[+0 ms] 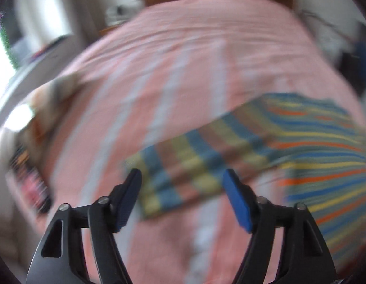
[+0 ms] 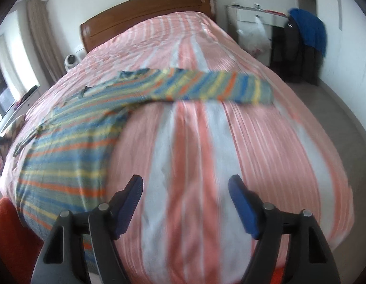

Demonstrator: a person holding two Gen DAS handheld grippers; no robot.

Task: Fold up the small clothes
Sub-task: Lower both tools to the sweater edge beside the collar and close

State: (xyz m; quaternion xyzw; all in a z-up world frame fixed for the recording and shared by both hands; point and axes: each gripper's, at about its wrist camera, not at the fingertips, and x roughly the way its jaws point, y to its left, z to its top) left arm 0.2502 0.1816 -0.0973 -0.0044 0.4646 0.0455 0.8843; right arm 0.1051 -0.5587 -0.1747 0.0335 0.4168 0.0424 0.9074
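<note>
Left wrist shows my left gripper (image 1: 181, 174) wide and empty, shirt (image 1: 301, 146) on the bed (image 1: 159, 59) at two o'clock. Right gripper (image 2: 185, 181) also wide, empty. Risk: blur could misplace my next pinch, snagging the bedcover.

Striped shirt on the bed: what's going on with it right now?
The multicoloured striped long-sleeved shirt lies flat on the pink-and-white striped bedspread, sleeves spread outward. A person's left gripper and right gripper both stand open and empty above the bed, touching nothing. No fold is visible yet.
</note>
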